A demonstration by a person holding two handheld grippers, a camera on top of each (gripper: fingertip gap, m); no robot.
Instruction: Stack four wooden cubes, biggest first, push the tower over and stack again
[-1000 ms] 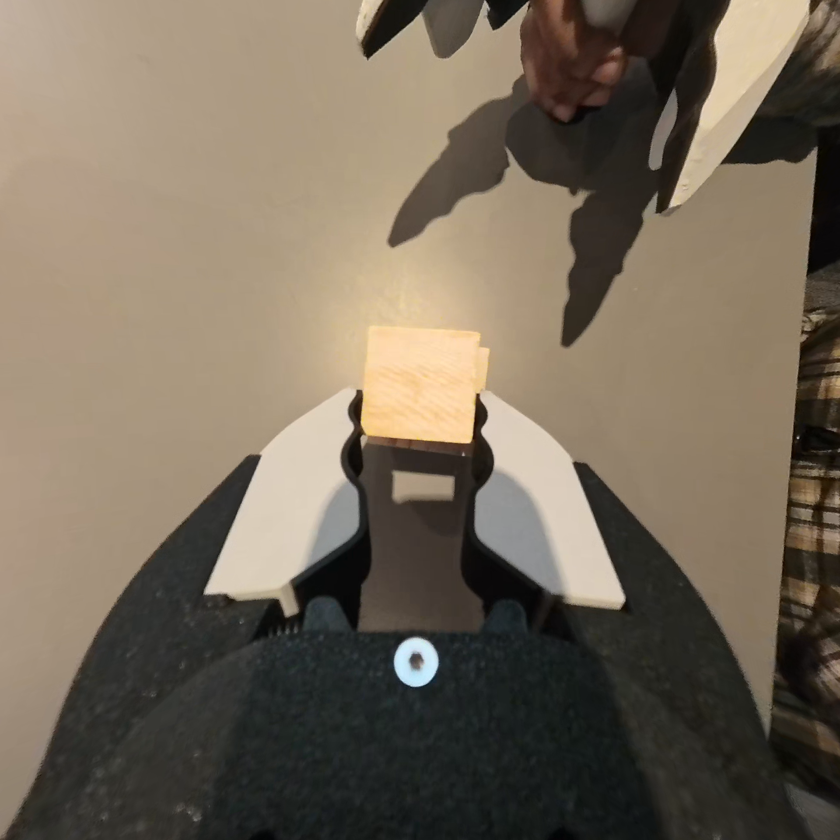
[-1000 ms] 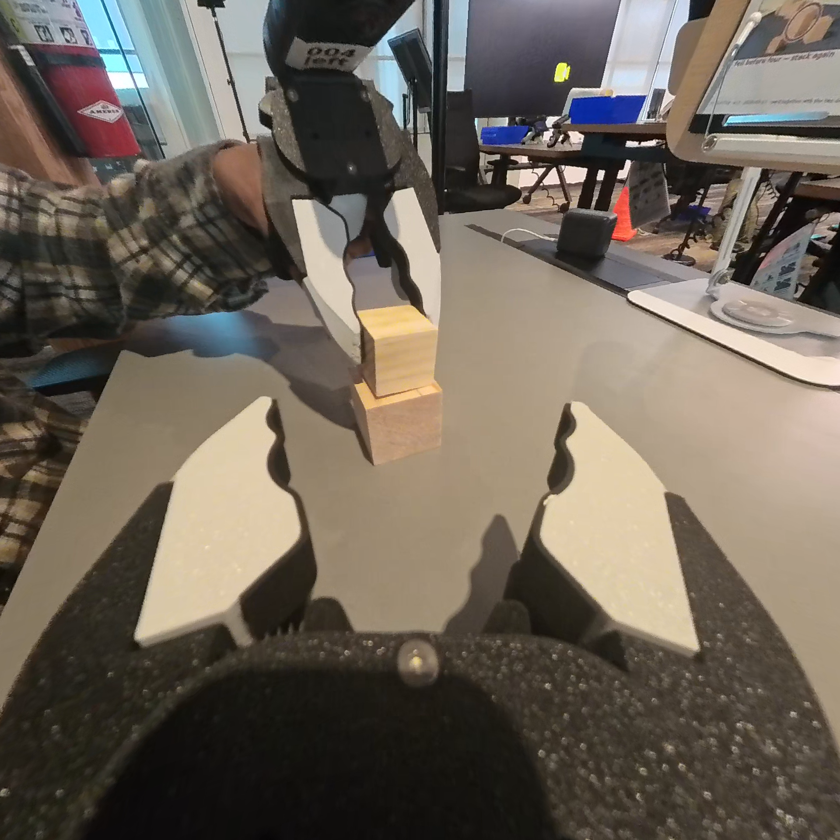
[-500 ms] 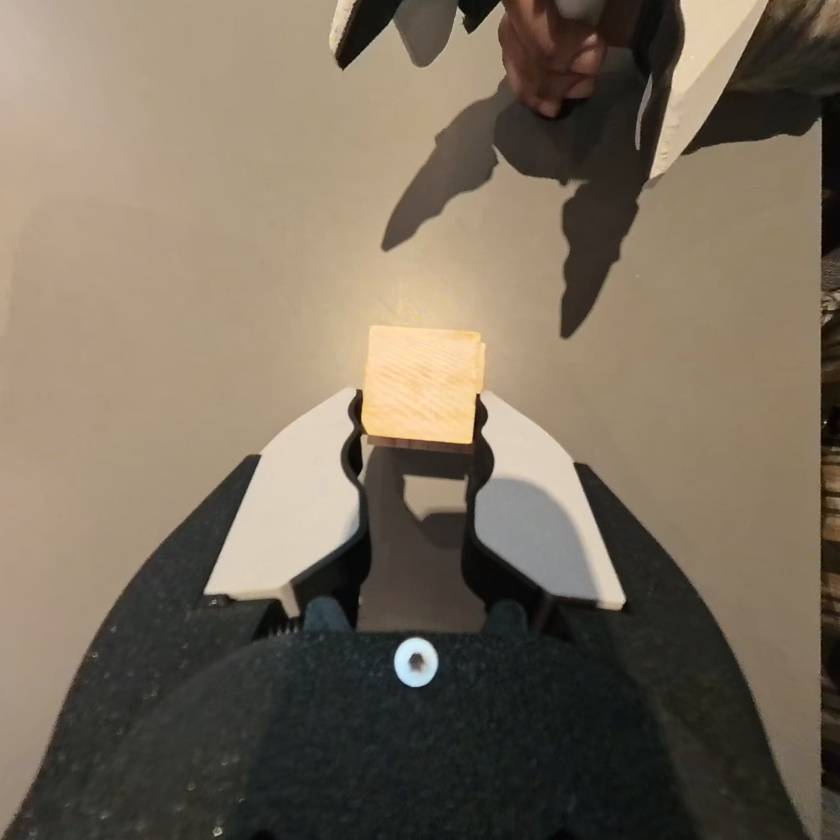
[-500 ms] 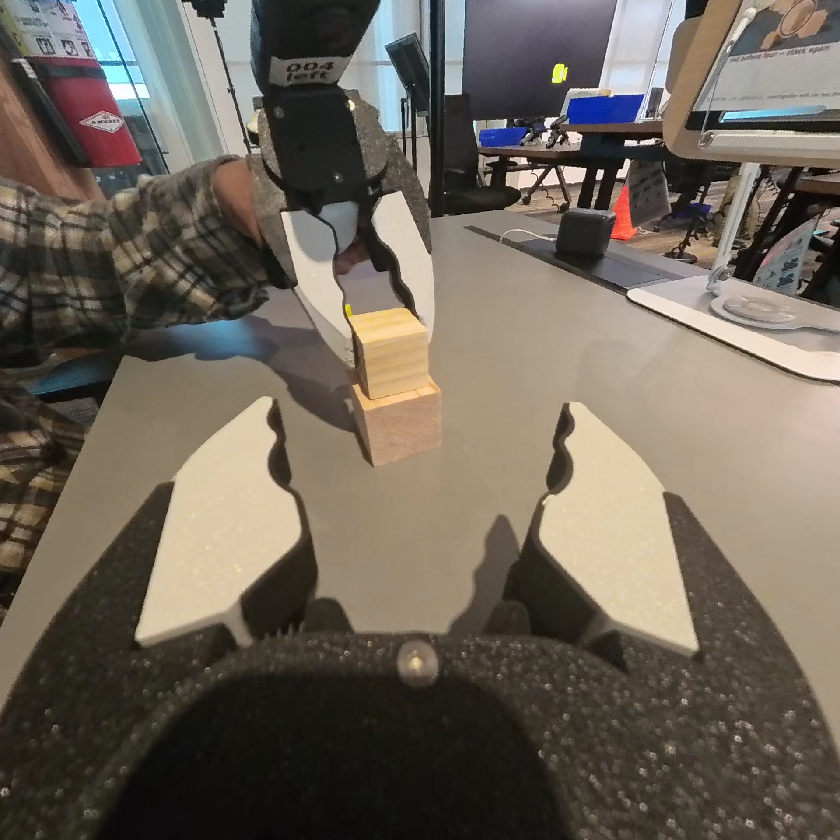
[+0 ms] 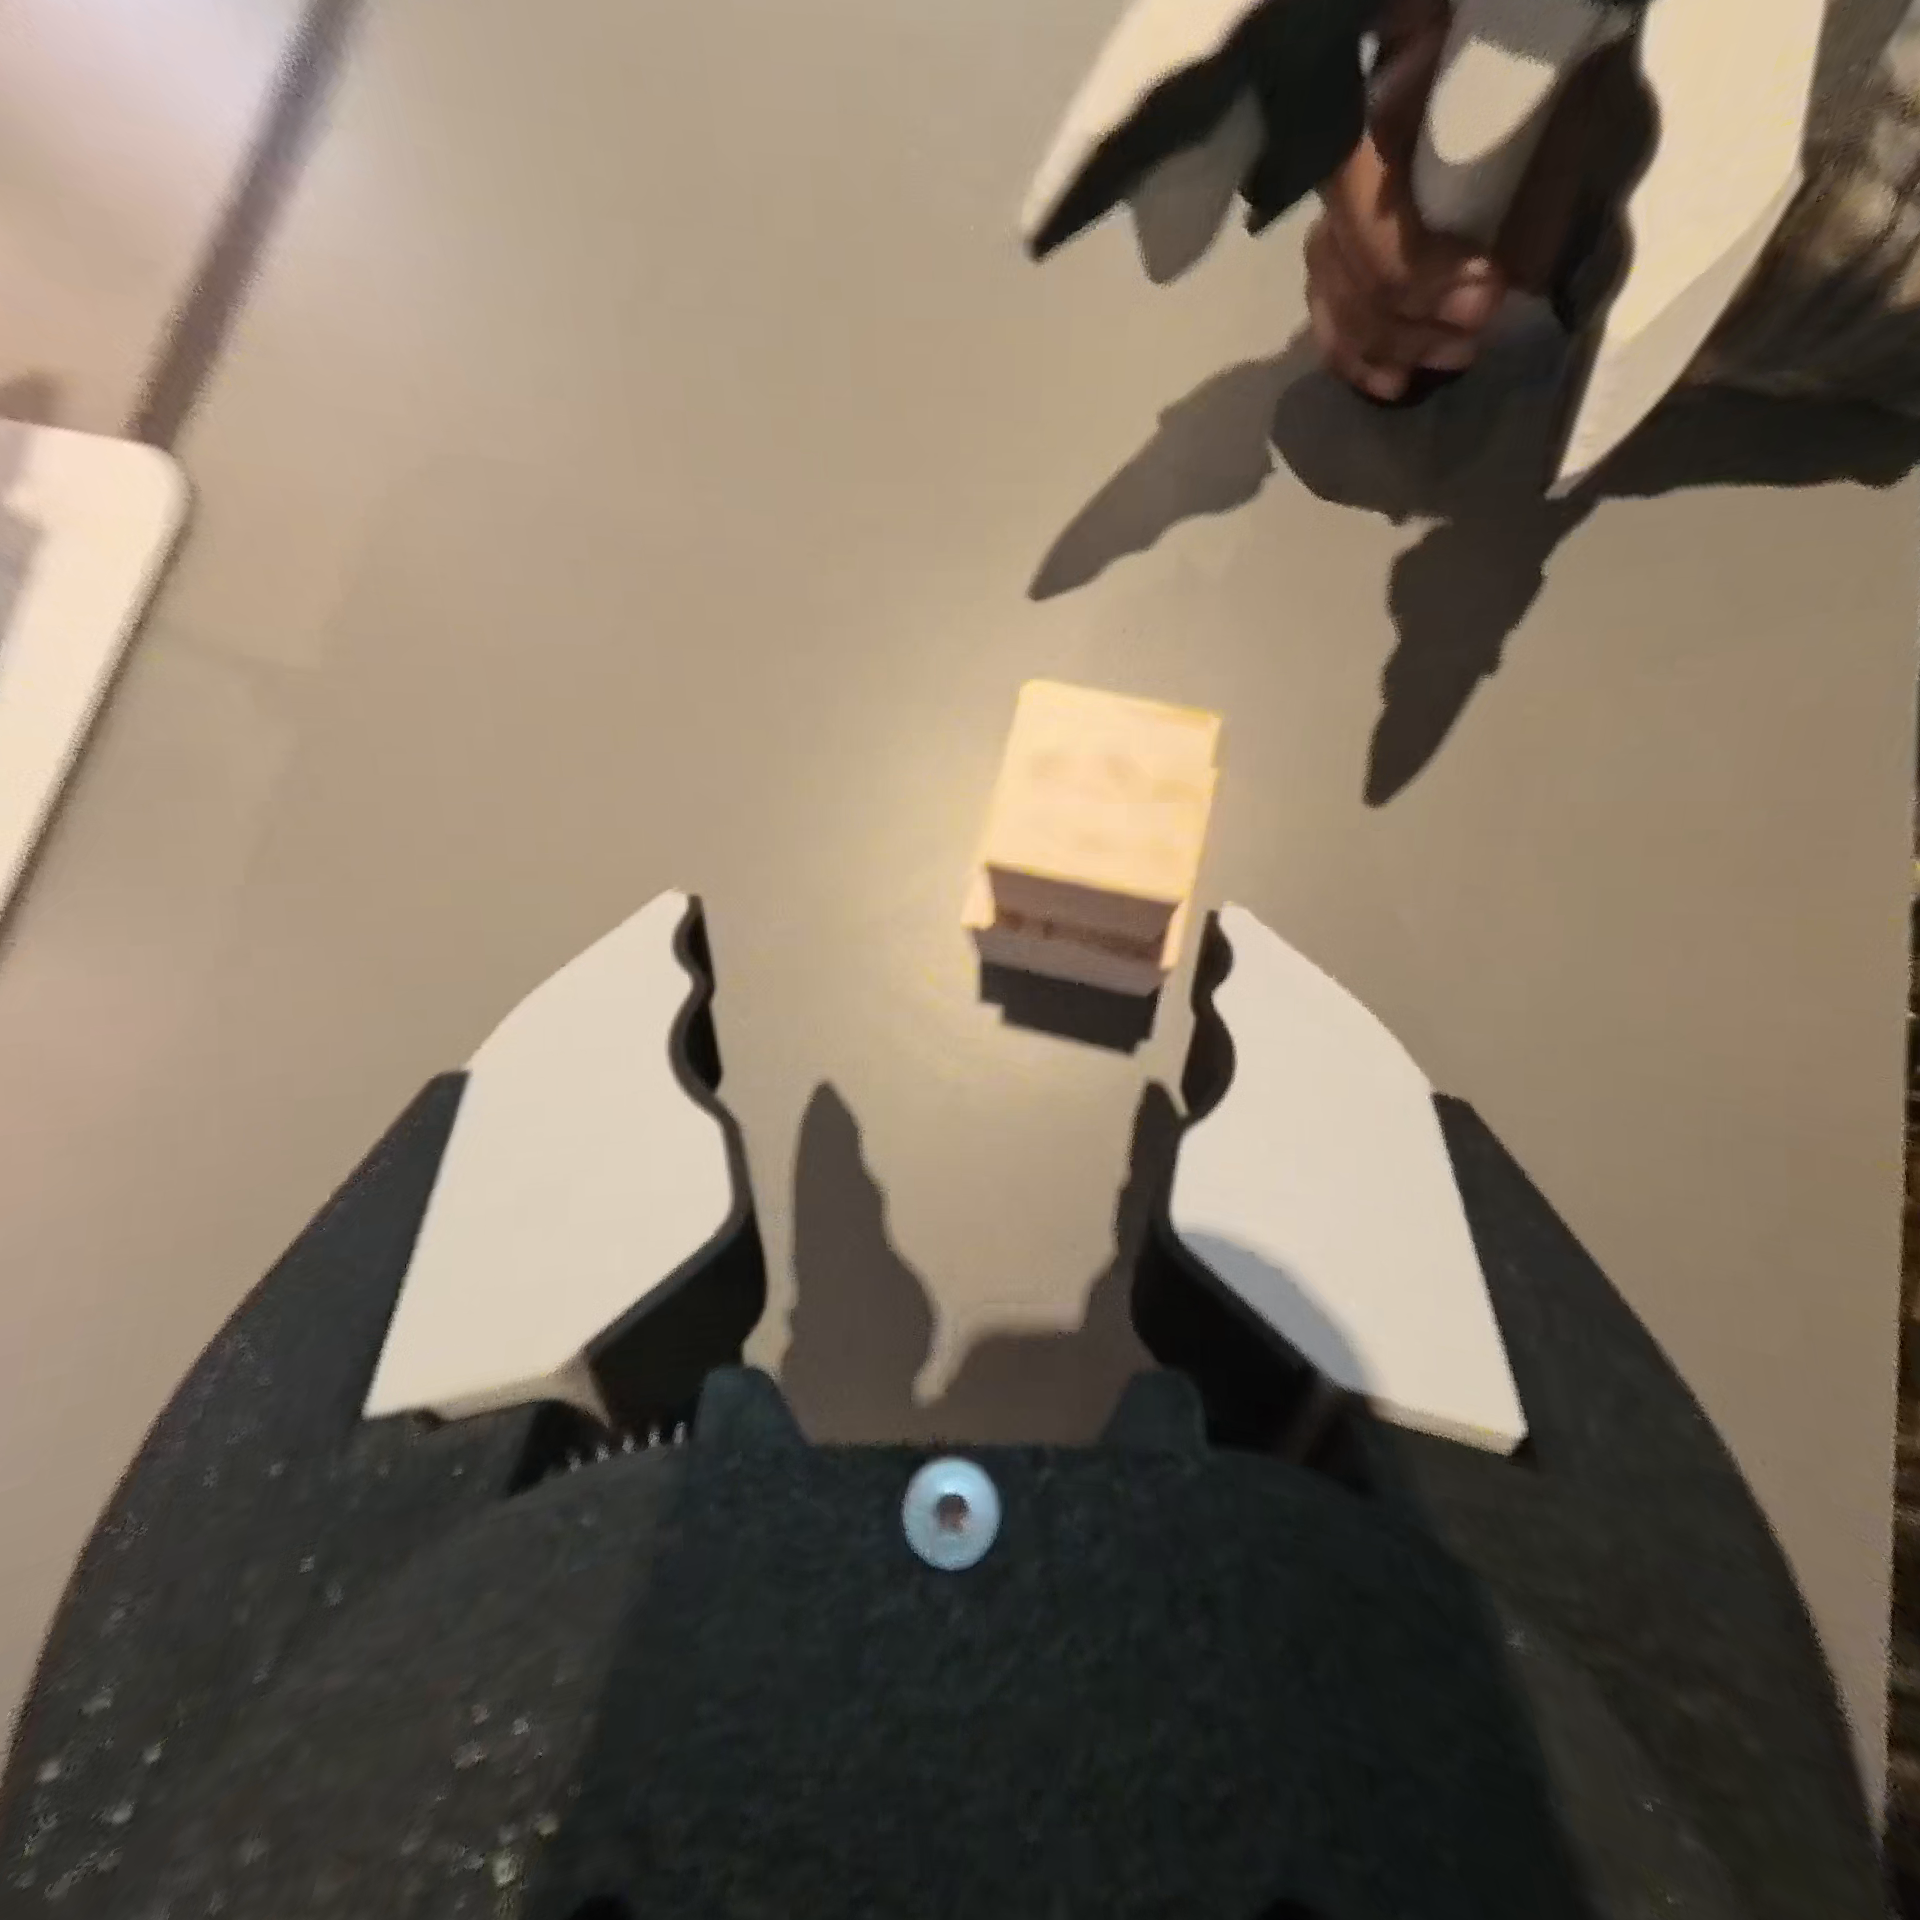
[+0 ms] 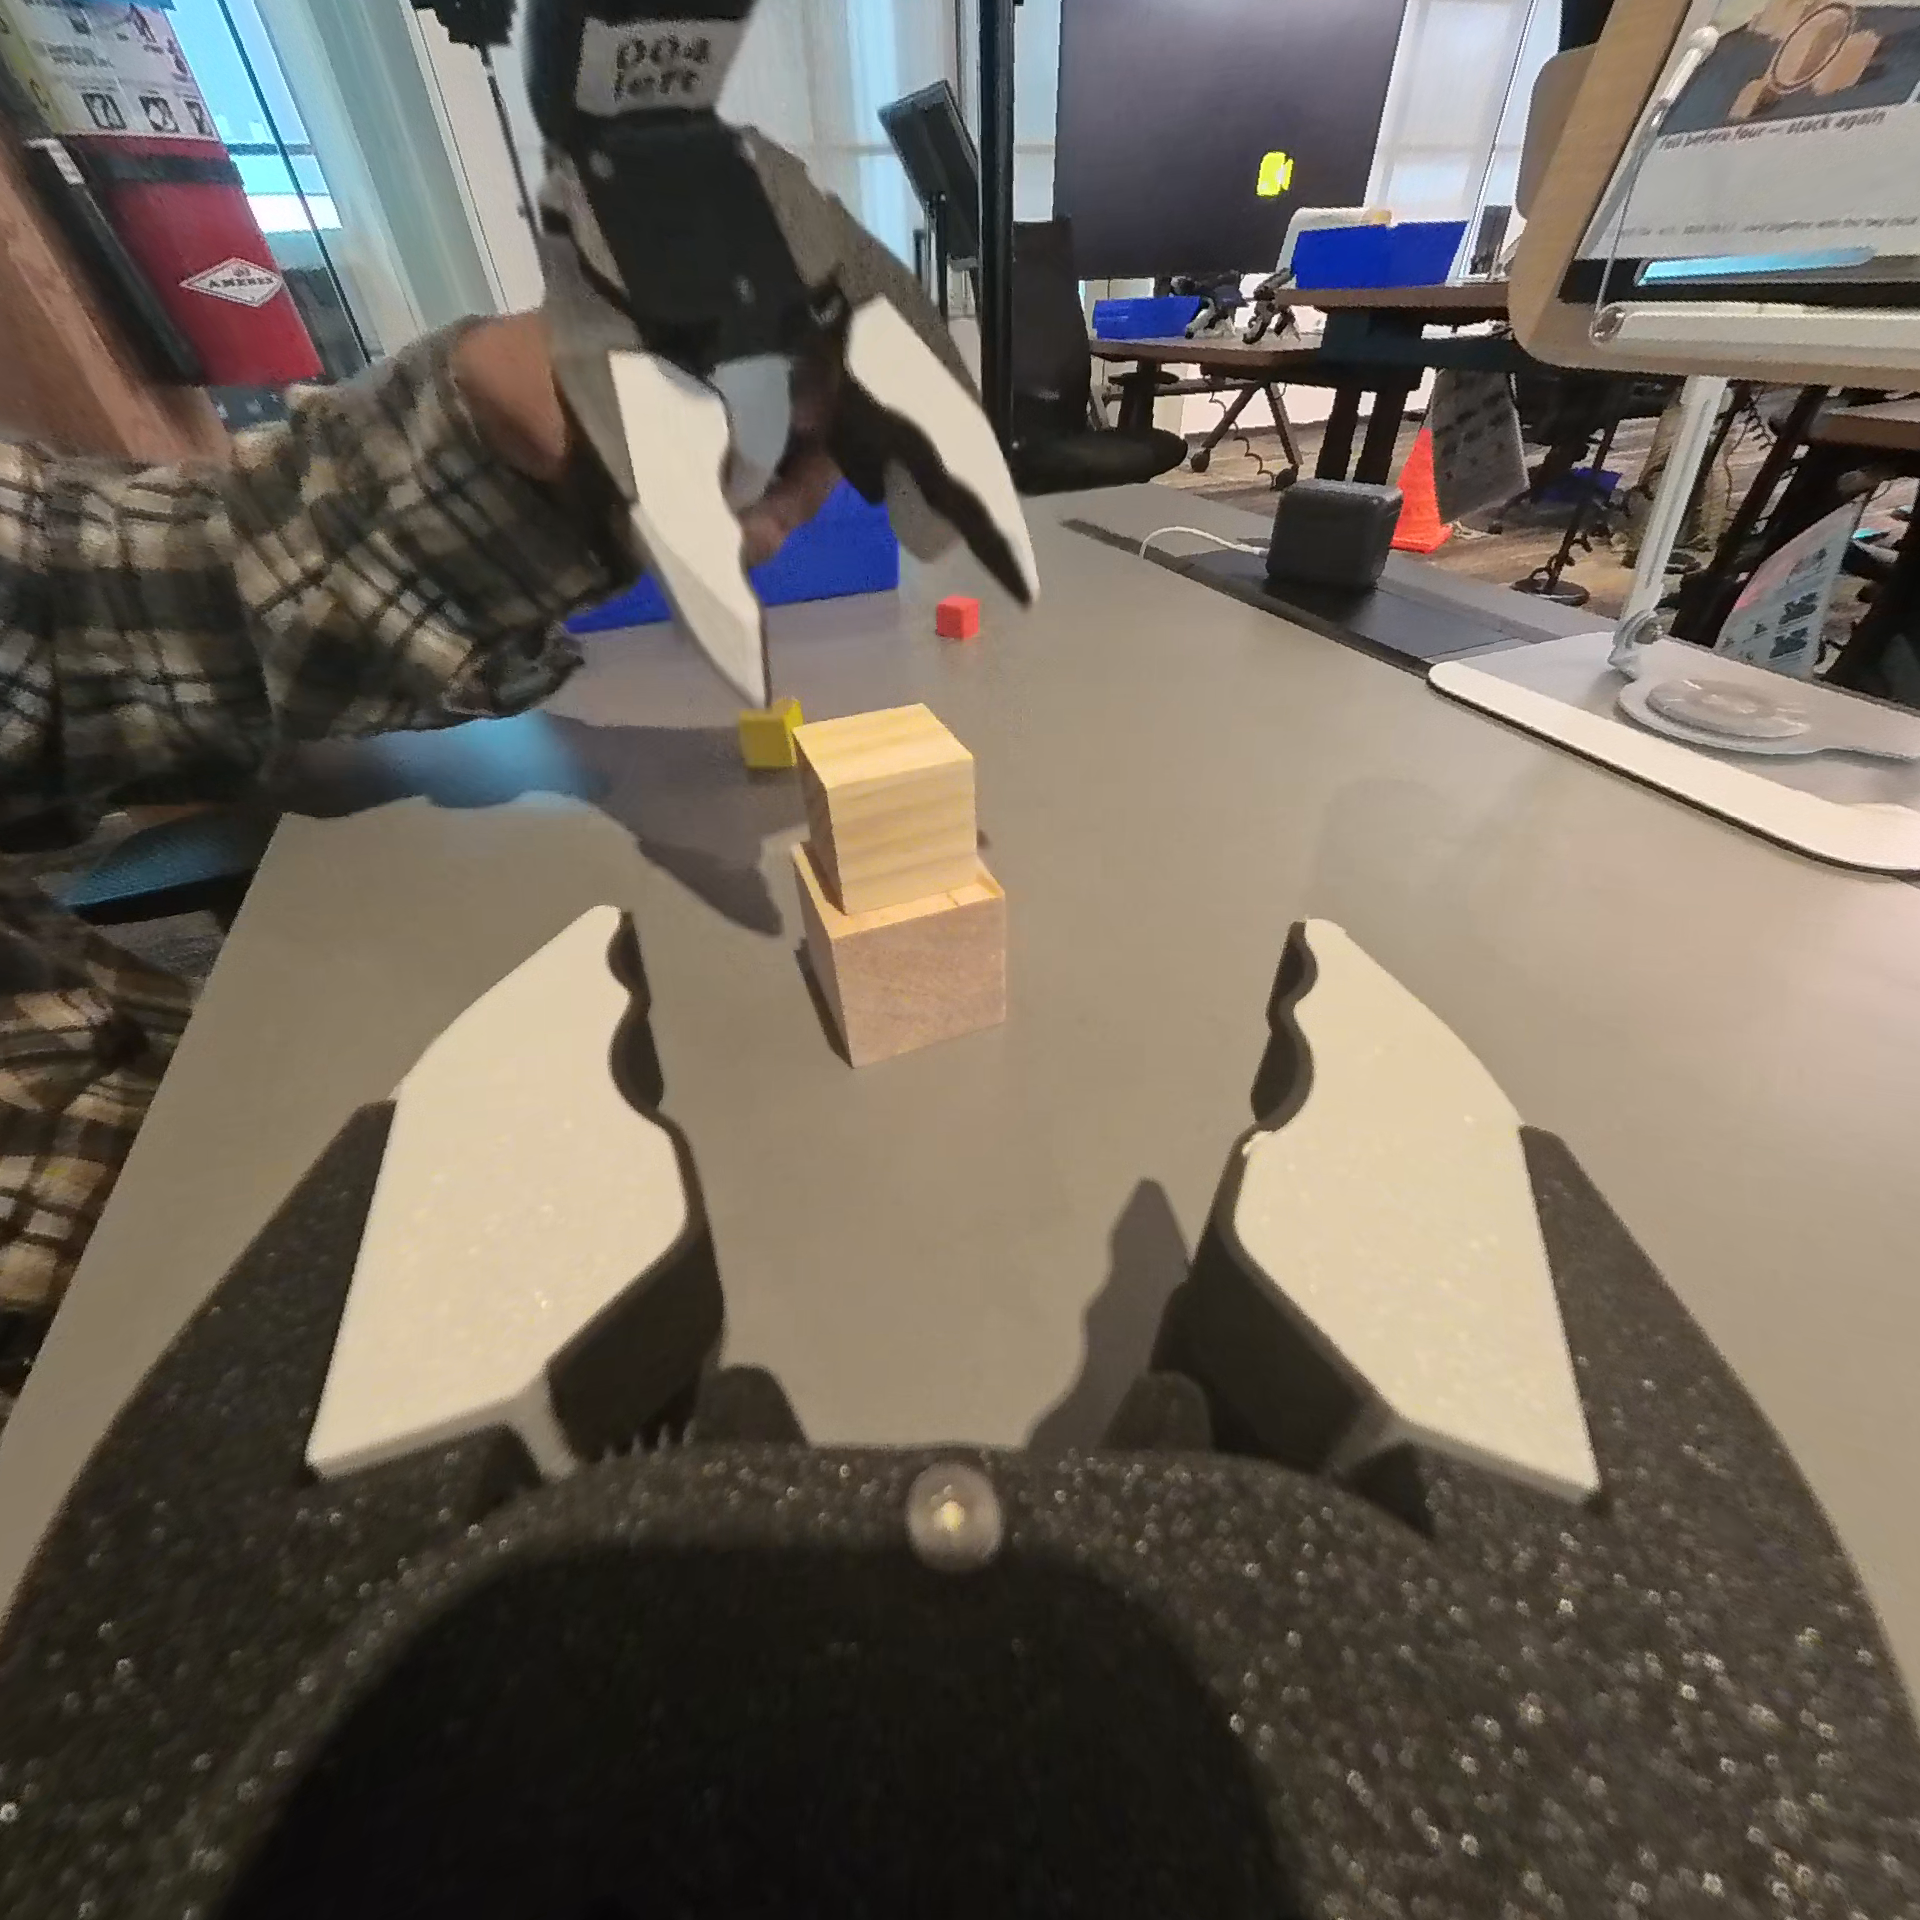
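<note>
A light wooden cube (image 6: 888,800) sits on a larger, darker wooden cube (image 6: 914,977) on the grey table (image 6: 1299,1039), slightly off-centre. In the left wrist view the stack (image 5: 1101,800) shows from above. My left gripper (image 5: 951,920) is open and empty, above and behind the stack; it also shows in the right wrist view (image 6: 888,644). My right gripper (image 6: 956,925) is open and empty, low in front of the stack. A small yellow cube (image 6: 769,732) lies just behind the stack, and a small red cube (image 6: 956,616) lies farther back.
A blue wedge-shaped thing (image 6: 821,561) stands at the back of the table. A black box (image 6: 1330,535) and a white stand base (image 6: 1662,748) are on the right. A plaid sleeve (image 6: 260,582) reaches in from the left. The table's left edge is near. The light wooden cube (image 6: 888,800) sits 5 centimetres or so from the ends of my left fingers.
My left gripper opened, let go of the light cube and rose up and back. The cube stays on the larger one. The yellow and red cubes have come into view.
</note>
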